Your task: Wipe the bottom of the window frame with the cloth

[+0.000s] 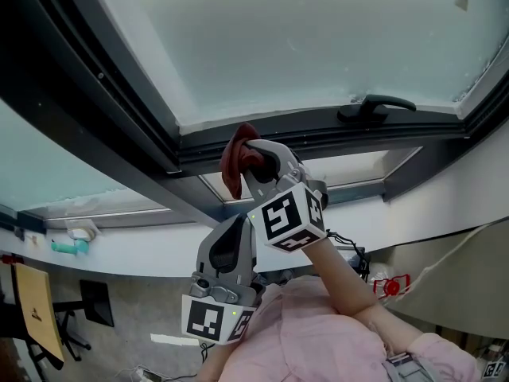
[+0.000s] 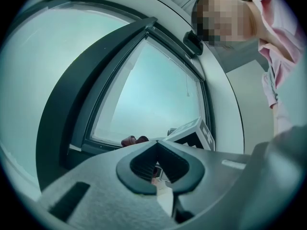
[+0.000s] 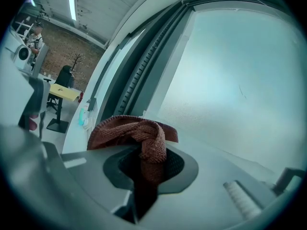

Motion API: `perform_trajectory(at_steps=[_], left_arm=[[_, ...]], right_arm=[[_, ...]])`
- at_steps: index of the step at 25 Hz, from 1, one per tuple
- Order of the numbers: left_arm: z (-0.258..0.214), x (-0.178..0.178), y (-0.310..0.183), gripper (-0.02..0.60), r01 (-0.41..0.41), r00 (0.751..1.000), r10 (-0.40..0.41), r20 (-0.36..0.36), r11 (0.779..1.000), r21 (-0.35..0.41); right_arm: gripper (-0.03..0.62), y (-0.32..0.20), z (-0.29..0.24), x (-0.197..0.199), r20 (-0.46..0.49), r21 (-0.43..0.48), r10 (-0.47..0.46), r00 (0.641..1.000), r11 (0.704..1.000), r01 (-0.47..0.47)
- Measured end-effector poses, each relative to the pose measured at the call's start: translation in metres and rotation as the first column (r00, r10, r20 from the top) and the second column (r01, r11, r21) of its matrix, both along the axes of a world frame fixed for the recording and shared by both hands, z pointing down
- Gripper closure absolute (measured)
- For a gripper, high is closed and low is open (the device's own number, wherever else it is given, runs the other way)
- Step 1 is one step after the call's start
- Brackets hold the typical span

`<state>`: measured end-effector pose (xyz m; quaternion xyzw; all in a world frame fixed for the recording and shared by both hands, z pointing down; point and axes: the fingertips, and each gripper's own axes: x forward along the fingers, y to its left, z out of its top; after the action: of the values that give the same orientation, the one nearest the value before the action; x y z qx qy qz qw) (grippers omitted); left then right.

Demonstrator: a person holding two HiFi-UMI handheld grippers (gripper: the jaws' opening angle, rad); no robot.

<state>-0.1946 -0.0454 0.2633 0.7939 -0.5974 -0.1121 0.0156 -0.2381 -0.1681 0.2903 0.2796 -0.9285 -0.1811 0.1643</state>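
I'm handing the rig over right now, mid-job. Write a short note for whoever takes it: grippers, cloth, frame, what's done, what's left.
Right gripper: shut on the reddish-brown cloth, held up in front of the dark bottom rail of the window frame, left of the window handle. The views don't show whether the cloth touches the rail.
Left gripper: shut, nothing in it, held low near the person's chest, below the right gripper.
Done: cloth gripped and at the frame. No wiped stretch can be made out.
Left: press the cloth onto the bottom rail and wipe along it.
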Motion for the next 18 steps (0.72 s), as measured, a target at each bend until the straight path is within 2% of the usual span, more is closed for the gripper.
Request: perform_trajectory(at_steps=[12, 18], left_arm=[[0.000, 0.012, -0.001, 0.587, -0.004, 0.999, 0.004, -0.033, 1.000, -0.002], [0.001, 0.019, -0.003, 0.588, -0.015, 1.000, 0.015, -0.017, 1.000, -0.006]], right_arm=[[0.536, 0.000, 0.001, 0.011, 0.022, -0.013, -0.003, 1.000, 1.000, 0.003], [0.536, -0.002, 0.002, 0.018, 0.024, -0.016, -0.002, 1.000, 1.000, 0.003]])
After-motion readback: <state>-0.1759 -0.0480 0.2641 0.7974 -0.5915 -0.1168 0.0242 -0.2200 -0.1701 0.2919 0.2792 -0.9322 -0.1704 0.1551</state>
